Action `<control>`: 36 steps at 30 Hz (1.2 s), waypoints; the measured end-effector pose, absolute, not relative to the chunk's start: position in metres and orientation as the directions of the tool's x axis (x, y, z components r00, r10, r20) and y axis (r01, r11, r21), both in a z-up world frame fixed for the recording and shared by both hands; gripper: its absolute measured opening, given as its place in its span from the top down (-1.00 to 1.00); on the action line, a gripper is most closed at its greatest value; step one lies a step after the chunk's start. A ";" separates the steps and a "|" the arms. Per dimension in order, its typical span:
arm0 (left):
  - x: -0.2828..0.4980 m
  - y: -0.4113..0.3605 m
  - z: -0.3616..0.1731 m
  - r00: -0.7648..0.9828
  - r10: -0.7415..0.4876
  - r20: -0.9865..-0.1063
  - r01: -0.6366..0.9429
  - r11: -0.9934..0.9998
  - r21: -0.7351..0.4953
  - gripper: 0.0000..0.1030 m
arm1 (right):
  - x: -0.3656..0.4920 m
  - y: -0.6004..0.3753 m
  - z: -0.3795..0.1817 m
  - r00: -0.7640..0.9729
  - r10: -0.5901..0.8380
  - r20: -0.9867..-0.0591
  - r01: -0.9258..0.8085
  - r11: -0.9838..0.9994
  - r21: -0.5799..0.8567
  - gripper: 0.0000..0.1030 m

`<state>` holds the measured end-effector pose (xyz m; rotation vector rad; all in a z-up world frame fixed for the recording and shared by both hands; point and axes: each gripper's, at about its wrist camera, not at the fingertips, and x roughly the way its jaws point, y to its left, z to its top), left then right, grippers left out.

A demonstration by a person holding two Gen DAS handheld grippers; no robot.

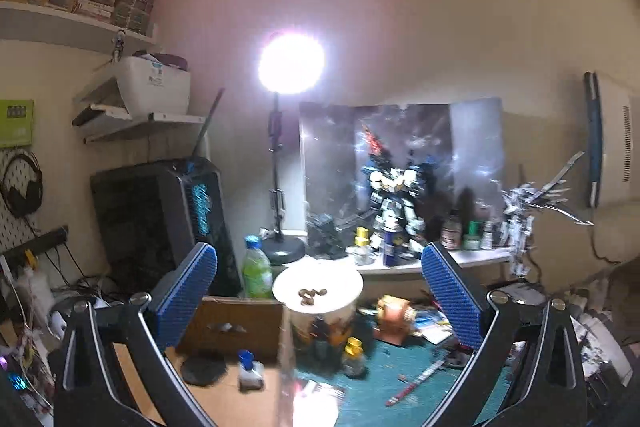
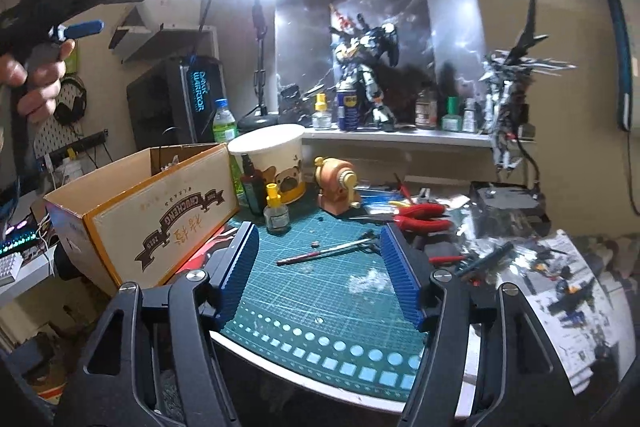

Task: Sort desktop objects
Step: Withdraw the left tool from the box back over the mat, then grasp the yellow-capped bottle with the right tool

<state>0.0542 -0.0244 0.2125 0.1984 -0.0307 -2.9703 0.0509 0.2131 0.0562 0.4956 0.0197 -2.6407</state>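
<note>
My right gripper (image 2: 320, 239) is open and empty, low over the green cutting mat (image 2: 320, 307). A thin craft knife (image 2: 328, 251) lies on the mat between its fingers. Red pliers (image 2: 424, 217), a yellow-capped glue bottle (image 2: 276, 211), an orange pencil sharpener (image 2: 338, 187) and a white pug-print tub (image 2: 272, 163) stand behind. A cardboard box (image 2: 160, 207) sits at the left. My left gripper (image 1: 320, 267) is open and empty, held high; it shows at upper left in the right wrist view (image 2: 84, 29). The tub (image 1: 318, 291), the glue bottle (image 1: 354, 355) and the box (image 1: 236, 327) lie below it.
A desk lamp (image 1: 291, 63) glares at centre. A green drink bottle (image 1: 256, 271), a black PC case (image 1: 160, 219), a shelf with robot models (image 2: 368, 67) and paint jars line the back. Printed sheets (image 2: 560, 295) and small parts cover the right side of the desk.
</note>
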 end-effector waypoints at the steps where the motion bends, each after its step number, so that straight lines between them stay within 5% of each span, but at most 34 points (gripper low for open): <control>1: 0.058 -0.020 0.203 -0.978 -0.154 -0.137 0.152 -0.988 0.028 -1.00 | 0.053 0.217 0.055 -0.837 -0.421 -0.349 0.425 -0.903 0.071 -0.18; 10: 0.066 0.013 0.068 -0.983 -0.100 -0.155 0.101 -0.995 0.001 -1.00 | 0.060 0.246 0.035 -0.857 -0.331 -0.395 0.332 -0.941 0.070 -0.18; 15: 0.048 0.020 0.020 -0.984 -0.086 -0.157 0.073 -0.994 0.083 -1.00 | 0.046 0.252 0.013 -0.847 -0.293 -0.444 0.302 -0.952 0.050 -0.18; 23: 0.034 0.013 0.003 -0.972 -0.009 -0.237 -0.006 -0.998 0.062 -1.00 | 0.018 0.248 -0.018 -0.820 -0.310 -0.482 0.313 -0.947 0.077 -0.18; 36: 0.029 -0.008 0.006 -0.929 -0.097 -0.358 0.126 -0.990 -0.058 -1.00 | -0.051 0.186 -0.010 -0.738 -0.445 -0.507 0.528 -0.849 -0.024 -0.17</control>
